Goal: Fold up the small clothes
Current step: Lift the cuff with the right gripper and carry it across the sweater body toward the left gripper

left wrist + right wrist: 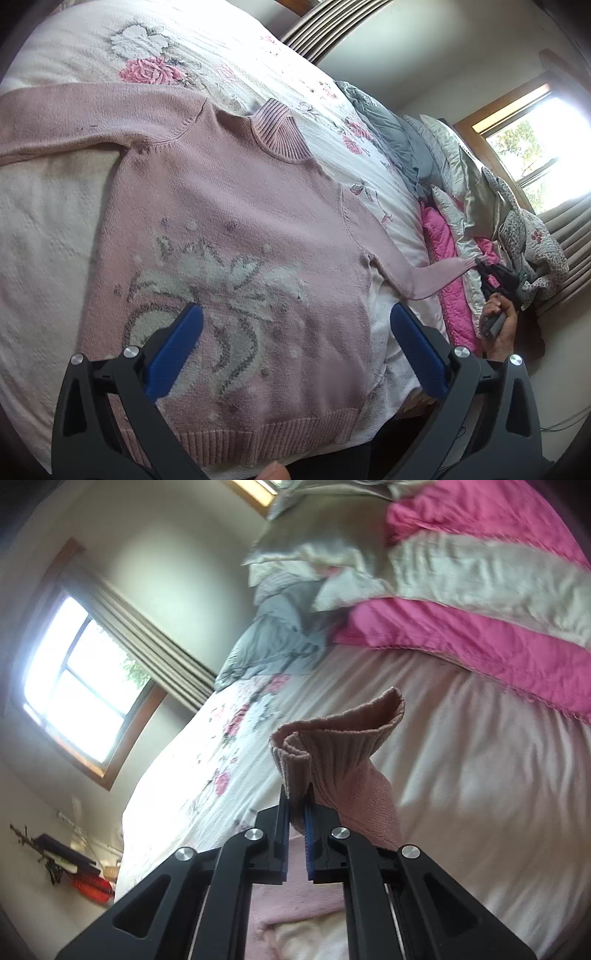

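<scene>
The right gripper (297,808) is pinching the sweater (229,229) sleeve cuff (332,731) to fold it in, while the left gripper (295,332) is waiting wide open and empty above the sweater.

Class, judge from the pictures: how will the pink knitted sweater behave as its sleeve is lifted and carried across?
Probably floppy: the sleeve sags between the body and the right gripper. The sweater likely drags rather than slides, being a soft knit on the textured bedspread. The cuff curls, so it may bunch.

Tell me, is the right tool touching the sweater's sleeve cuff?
Touching. The right wrist view shows the right tool shut on the ribbed sleeve cuff, with the knit pinched between its two fingers.
</scene>
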`<state>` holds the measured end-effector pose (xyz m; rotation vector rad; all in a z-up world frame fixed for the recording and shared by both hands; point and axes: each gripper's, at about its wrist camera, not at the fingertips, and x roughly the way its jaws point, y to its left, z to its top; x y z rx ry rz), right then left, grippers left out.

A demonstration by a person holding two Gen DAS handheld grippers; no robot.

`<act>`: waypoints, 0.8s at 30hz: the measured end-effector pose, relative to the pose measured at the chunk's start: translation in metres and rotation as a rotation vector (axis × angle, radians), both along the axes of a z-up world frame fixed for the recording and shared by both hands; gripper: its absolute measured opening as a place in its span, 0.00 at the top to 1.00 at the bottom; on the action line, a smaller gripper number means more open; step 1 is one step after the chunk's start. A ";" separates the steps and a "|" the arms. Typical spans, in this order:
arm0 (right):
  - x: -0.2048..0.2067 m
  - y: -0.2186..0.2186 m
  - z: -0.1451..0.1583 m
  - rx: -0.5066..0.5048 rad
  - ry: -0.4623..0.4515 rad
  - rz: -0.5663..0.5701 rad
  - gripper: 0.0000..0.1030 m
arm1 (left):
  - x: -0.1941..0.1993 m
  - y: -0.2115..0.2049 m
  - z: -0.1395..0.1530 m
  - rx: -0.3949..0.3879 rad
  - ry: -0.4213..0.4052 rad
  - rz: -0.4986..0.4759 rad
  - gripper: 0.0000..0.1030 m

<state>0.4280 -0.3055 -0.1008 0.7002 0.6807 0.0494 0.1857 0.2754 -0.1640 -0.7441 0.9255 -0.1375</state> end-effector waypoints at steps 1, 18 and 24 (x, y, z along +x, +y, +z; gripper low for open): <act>0.001 0.019 0.009 -0.014 -0.018 0.031 0.94 | 0.003 0.003 0.002 0.012 0.003 -0.003 0.03; -0.014 0.306 -0.071 -0.391 0.046 0.421 0.94 | 0.093 0.021 -0.007 0.061 0.016 -0.112 0.03; -0.031 0.358 -0.146 -0.509 0.131 0.528 0.90 | 0.153 0.003 -0.033 -0.067 0.014 -0.192 0.03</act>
